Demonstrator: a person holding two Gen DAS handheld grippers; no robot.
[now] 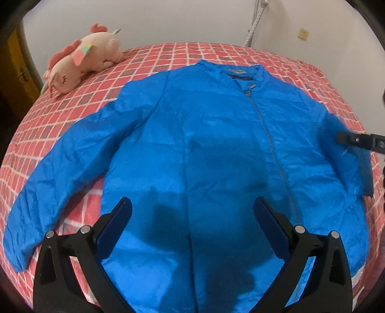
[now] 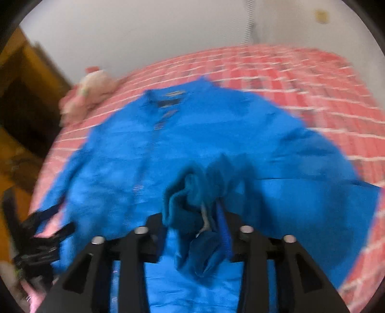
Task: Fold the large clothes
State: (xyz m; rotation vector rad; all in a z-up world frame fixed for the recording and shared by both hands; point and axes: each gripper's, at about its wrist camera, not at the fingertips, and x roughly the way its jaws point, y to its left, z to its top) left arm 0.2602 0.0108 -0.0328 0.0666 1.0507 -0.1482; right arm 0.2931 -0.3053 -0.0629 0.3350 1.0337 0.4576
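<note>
Blue jacket (image 1: 204, 149) lies front-up on the bed (image 1: 72, 115), zipper (image 1: 269, 139) closed and running from collar (image 1: 243, 72) down toward the hem. Bedcover is a red and pink check with white lines. The jacket's sleeve on the left of the left wrist view (image 1: 55, 168) is spread out flat, angled away from the body panel, cuff near the bed's near edge.

Left claw (image 1: 192, 211): fingers wide apart, nothing between them, above the lower front of the jacket. Its shadow falls on the fabric just under it. Contact with the cloth cannot be told from this view.

Right claw (image 2: 211, 216): closed on a bunched wad of blue fabric, which is pinched between the fingers and spills out on both sides of them. The bunch appears to be the other sleeve end (image 2: 192, 192), lifted over the jacket body. The right wrist view is motion-blurred, so fine detail of the grip is not readable. In the left wrist view the right claw's tip shows at the right edge, meeting the sleeve (image 1: 356, 168) where it folds over the chest panel.

Pink plush toy (image 1: 81, 62) lies on the far left part of the bed, apart from the jacket. White wall (image 1: 168, 21) behind the bed; a striped hose or cable (image 1: 252, 29) runs down it.
</note>
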